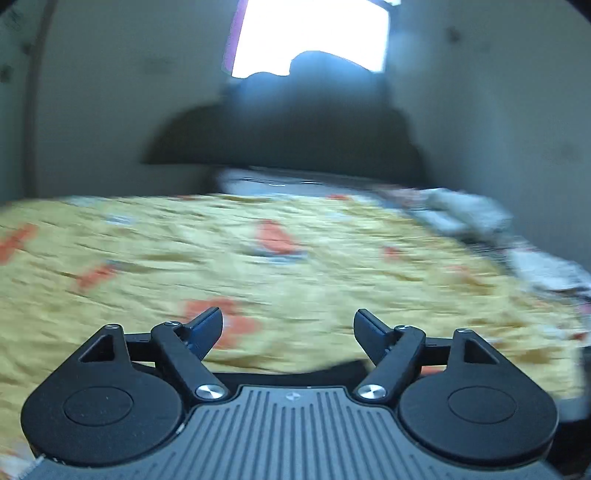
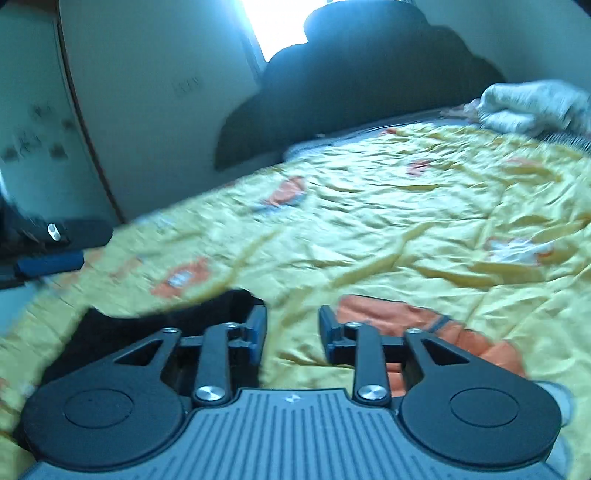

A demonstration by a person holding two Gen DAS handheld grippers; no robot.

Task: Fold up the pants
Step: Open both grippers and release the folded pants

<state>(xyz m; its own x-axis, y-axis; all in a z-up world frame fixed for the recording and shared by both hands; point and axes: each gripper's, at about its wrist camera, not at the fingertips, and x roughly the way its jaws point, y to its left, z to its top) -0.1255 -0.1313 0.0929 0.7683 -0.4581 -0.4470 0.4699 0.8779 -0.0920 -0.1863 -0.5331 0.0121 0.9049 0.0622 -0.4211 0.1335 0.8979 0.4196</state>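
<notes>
Fingers first: left gripper (image 1: 288,328) has its jaws spread wide, nothing between them, pads clear of the cloth; only yellow bedspread (image 1: 147,266) shows in the gap. Right gripper (image 2: 292,332) is parted to a narrower, mid-width gap, also w/ nothing clamped; bedspread shows between the pads. Black pants (image 2: 110,332) lie on the bedspread just left of and under the right gripper's left finger (image 2: 257,332), which overlaps the fabric edge in view; can't tell if it touches. In left wrist view a dark strip of the pants (image 1: 343,369) peeks out low, just beside the base of the right-hand finger, below the jaw gap, not in it. Both views are motion-blurred, so fine contact is hard to read. Bedspread is wrinkled, yellow w/ orange patches, and covers most of the bed ahead of both grippers, so open room lies fwd and to the right. Far edge: dark headboard (image 2: 369,74) against the wall, bright window (image 1: 310,33) above it. White crumpled cloth (image 2: 532,107) sits at far right corner near the headboard. Left side of right wrist view: bed edge drops off, w/ part of the left gripper visible there by the wall.
</notes>
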